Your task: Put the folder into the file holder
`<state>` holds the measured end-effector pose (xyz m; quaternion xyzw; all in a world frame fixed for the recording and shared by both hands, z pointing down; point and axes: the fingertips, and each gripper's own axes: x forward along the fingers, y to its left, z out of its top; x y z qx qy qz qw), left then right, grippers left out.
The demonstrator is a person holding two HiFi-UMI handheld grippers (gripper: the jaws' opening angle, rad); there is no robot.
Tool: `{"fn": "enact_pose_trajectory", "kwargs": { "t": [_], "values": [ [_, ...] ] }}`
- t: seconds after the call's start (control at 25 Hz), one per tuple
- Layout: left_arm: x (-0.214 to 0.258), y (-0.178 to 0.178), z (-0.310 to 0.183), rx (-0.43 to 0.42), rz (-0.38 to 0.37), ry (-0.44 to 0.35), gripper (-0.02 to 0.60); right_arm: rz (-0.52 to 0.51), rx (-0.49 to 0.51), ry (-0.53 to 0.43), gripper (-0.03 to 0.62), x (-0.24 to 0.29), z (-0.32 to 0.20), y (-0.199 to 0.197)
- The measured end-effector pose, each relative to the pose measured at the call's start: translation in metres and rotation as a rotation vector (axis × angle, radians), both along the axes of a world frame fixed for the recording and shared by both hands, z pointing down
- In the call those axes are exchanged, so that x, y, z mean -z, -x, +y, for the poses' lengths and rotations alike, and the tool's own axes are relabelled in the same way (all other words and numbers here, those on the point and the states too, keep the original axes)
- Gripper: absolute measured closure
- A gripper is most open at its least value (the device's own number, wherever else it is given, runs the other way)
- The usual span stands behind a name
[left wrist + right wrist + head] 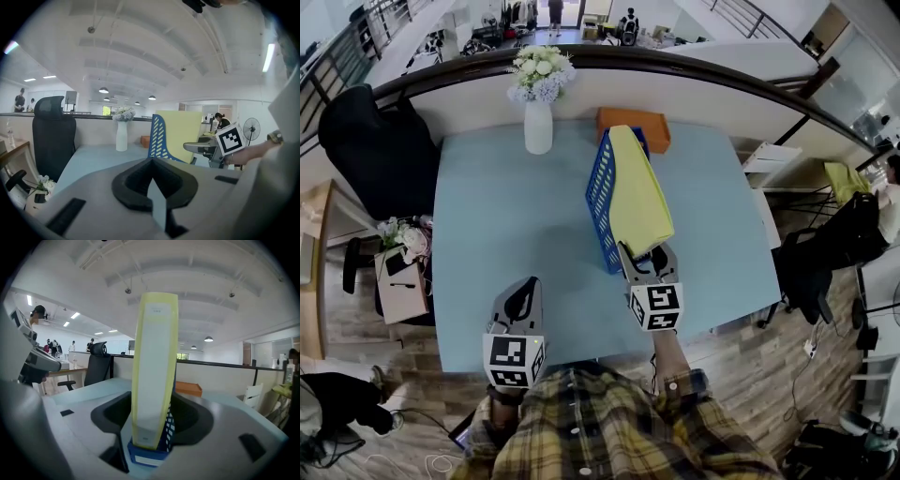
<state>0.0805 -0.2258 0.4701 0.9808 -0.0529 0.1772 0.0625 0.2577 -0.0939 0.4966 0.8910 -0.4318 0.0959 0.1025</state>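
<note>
Clamped by the right gripper (648, 255), the yellow folder (637, 192) is leaned in the blue file holder (600, 199) ahead, which, unbraced by the closed left gripper (526, 284), could be toppled.

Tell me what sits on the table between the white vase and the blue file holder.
Nothing. The head view shows only bare blue table between the vase and the file holder.
</note>
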Motion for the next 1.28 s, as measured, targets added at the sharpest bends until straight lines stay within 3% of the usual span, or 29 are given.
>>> {"fn": "enact_pose_trajectory", "kwargs": {
  "t": [0.28, 0.64, 0.96, 1.2, 1.28],
  "values": [
    [0.016, 0.011, 0.01, 0.01, 0.039, -0.025, 0.591, 0.009, 0.011, -0.031, 0.349, 0.017, 0.018, 0.019],
    [0.033, 0.029, 0.027, 0.022, 0.075, -0.045, 0.591, -0.061, 0.03, -0.094, 0.35, 0.042, 0.057, 0.043],
    [0.04, 0.041, 0.04, 0.013, 0.091, -0.036, 0.591, -0.101, 0.124, -0.139, 0.353, 0.067, 0.074, 0.074],
    [0.048, 0.049, 0.051, 0.004, 0.103, -0.034, 0.591, -0.105, 0.167, -0.149, 0.415, 0.08, 0.091, 0.097],
    [0.05, 0.051, 0.055, 0.001, 0.106, -0.036, 0.591, -0.112, 0.173, -0.149, 0.464, 0.079, 0.095, 0.102]
  ]
}}
